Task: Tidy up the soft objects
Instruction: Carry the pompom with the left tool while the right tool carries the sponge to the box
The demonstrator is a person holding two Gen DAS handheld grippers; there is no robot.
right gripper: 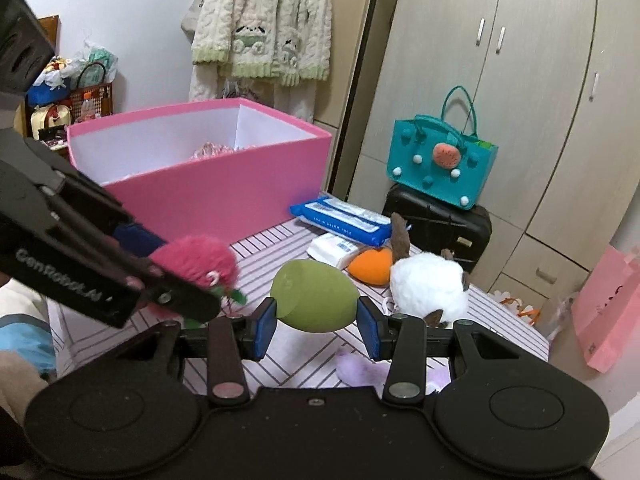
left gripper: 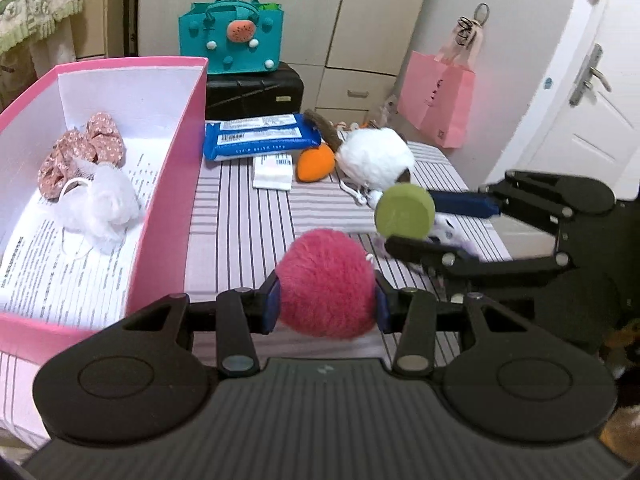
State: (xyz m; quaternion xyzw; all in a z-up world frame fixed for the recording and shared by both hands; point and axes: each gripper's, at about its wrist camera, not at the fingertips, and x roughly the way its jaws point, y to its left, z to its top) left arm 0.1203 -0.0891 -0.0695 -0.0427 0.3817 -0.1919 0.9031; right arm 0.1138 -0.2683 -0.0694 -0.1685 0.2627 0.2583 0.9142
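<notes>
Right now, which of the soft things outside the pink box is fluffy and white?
The round white fluffy plush lying on the striped cloth beside the orange plush. The pink pom-pom and green egg-shaped sponge are each held in a claw.

the right gripper [right gripper: 316,322] is squeezing a green sponge [right gripper: 314,298] while the left gripper [right gripper: 192,280] is holding a fuzzy pink ball [right gripper: 196,262] near the pink box [right gripper: 224,196].

Bright, even indoor light, soft shadows only. Strong fisheye bending at edges, dark corners. Slight motion blur; far wardrobe [right gripper: 500,92] a bit soft.
</notes>
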